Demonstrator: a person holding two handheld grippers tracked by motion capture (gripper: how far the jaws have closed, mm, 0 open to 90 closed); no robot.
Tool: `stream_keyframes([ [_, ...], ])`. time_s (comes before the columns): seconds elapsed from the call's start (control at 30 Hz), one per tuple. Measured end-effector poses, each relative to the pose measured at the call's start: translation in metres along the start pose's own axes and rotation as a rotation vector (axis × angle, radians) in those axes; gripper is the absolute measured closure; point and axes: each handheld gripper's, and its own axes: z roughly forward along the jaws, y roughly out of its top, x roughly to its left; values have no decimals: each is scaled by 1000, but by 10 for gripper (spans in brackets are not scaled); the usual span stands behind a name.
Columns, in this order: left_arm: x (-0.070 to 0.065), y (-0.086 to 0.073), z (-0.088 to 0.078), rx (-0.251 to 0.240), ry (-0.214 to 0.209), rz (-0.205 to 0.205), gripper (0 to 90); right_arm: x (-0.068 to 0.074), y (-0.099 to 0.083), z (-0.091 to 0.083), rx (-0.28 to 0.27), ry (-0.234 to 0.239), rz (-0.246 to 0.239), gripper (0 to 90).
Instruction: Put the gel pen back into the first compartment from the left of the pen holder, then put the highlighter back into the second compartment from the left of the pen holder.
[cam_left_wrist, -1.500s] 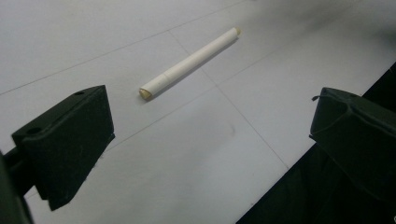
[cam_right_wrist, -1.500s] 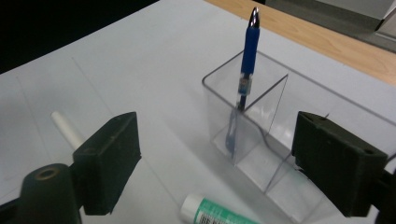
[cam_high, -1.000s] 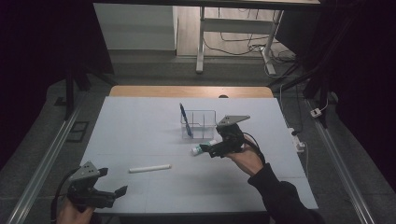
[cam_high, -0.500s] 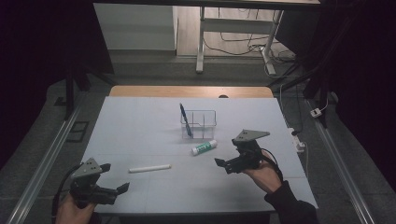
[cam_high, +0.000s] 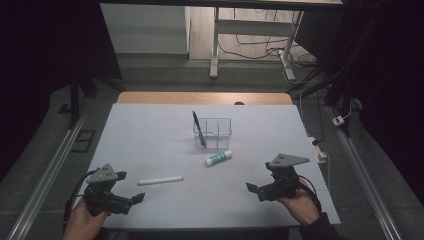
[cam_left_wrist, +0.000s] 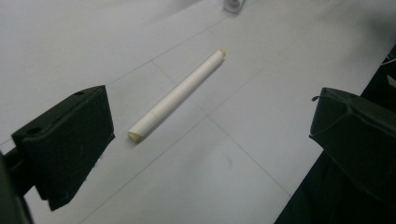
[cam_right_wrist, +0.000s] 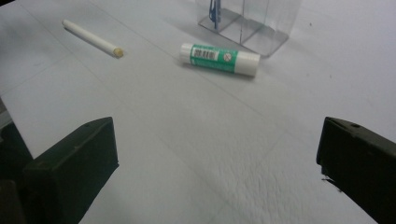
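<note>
A clear plastic organizer (cam_high: 214, 132) stands mid-table with a blue pen (cam_high: 198, 129) upright in its left compartment. A white and green glue stick (cam_high: 218, 158) (cam_right_wrist: 219, 59) lies just in front of it. A white marker (cam_high: 160, 180) (cam_left_wrist: 176, 96) (cam_right_wrist: 92, 38) lies flat further left. My left gripper (cam_high: 135, 200) (cam_left_wrist: 210, 140) rests at the front left edge, open and empty, the marker ahead of its jaws. My right gripper (cam_high: 253, 191) (cam_right_wrist: 217, 163) is open and empty at the front right, facing the glue stick from a distance.
The white table top (cam_high: 150, 135) ends in a wooden strip (cam_high: 200, 98) at the far side. A white power strip (cam_high: 318, 150) and cables hang off the right edge. Metal rails run along both sides below the table.
My right gripper has drawn back from the glue stick beside the organizer to the front right of the table, leaving the stick lying there. The left gripper has barely moved.
</note>
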Motion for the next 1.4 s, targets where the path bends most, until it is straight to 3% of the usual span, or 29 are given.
stream_keyframes([
  [0.17,0,5,6,13,-2,33,0,-3,-15,-11,14,-7,33,0],
  [0.43,3,12,15,31,-21,33,0,-10,-36,-27,25,-35,88,0],
  [0.7,9,24,25,35,-33,31,0,-12,-42,-36,23,-61,112,0],
  [0.93,15,35,37,65,-49,79,0,-15,-45,-41,22,-60,129,0],
  [1.07,20,42,48,85,-79,100,0,-16,-45,-41,23,-56,139,0],
  [1.4,23,58,85,200,-129,185,0,-16,-45,-41,27,-47,138,0],
])
